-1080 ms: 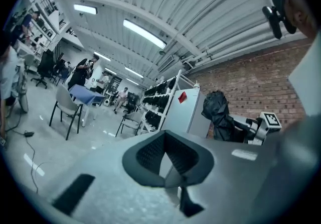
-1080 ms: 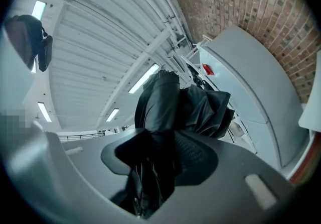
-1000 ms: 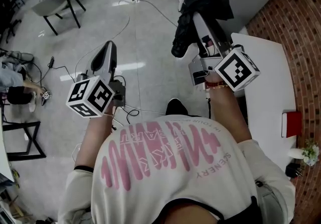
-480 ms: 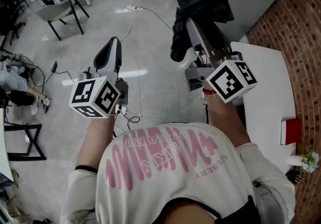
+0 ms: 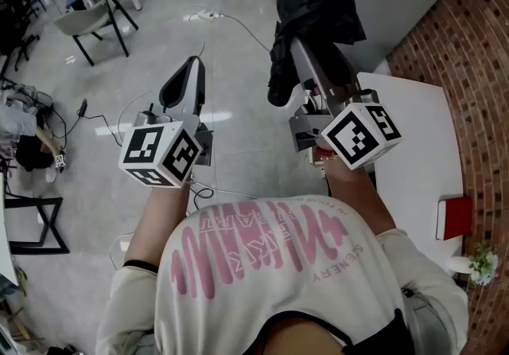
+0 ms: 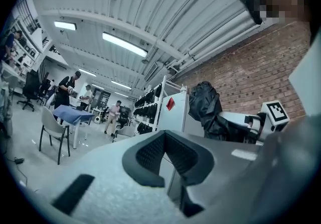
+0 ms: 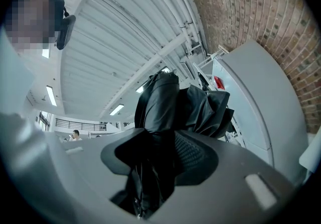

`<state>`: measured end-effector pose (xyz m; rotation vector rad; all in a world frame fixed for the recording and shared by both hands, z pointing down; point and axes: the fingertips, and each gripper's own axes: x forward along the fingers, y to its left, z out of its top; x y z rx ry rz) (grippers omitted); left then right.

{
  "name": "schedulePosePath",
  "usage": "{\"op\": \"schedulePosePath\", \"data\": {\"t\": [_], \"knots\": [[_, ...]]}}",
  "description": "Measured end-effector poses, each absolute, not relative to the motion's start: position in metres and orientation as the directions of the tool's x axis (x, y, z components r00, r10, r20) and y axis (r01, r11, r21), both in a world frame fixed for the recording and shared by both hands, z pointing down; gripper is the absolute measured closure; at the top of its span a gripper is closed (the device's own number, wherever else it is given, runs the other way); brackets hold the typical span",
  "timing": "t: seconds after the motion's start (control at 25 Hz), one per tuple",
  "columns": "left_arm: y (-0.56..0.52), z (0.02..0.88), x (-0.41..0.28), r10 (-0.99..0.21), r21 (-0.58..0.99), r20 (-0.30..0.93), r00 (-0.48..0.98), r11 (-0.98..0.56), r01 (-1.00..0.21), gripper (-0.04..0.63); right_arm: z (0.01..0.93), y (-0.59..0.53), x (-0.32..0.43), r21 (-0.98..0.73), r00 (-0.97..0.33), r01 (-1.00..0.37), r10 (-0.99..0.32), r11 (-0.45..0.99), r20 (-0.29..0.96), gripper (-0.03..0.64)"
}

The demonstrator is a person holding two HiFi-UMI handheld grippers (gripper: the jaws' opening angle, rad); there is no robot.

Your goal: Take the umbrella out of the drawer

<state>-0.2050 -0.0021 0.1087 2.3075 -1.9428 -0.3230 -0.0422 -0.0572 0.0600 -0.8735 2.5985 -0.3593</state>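
**Head view.**
- Left gripper (image 5: 185, 79), a grey two-jaw tool with a marker cube. It has shifted right and towards the far side since a second ago. It hangs over the pale grey floor (image 5: 238, 118).
- Right gripper (image 5: 301, 55), the same make. It has drifted a little left since then. It is clamped on the folded black fabric umbrella (image 5: 312, 3).
- The umbrella reaches past the jaw tips to the far side. Its bunched canopy is in the air over the floor, left of the white table top (image 5: 413, 138).
- The table top bears a flat red box (image 5: 451, 218) near its right edge, beside the red brick wall (image 5: 477, 43).

**Left gripper view.**
- The jaws stand apart with nothing between the pads.
- A white cabinet (image 6: 173, 112) shows beyond the gap.
- An open rack (image 6: 148, 101) to its left holds rows of dark items too small to identify.
- The umbrella shows at right, in the other gripper's grasp.

**Right gripper view.**
- The pads are pressed on the umbrella's gathered fabric.
- Loose black folds rise beyond the tips.
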Motion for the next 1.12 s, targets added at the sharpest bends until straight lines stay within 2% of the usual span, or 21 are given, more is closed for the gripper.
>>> {"op": "schedulePosePath", "data": {"t": [0.48, 1.12], "knots": [[-0.028, 0.114, -0.146, -0.974, 0.192, -0.074, 0.213, -0.224, -0.956, 0.595, 0.086, -0.071, -0.006, -0.336, -0.710, -0.591, -0.671, 0.733, -0.214, 0.422], [-0.025, 0.123, -0.133, -0.969, 0.199, -0.043, 0.243, -0.246, -0.949, 0.595, 0.106, -0.063, -0.005, -0.338, -0.712, -0.602, -0.678, 0.723, -0.182, 0.426]]}}
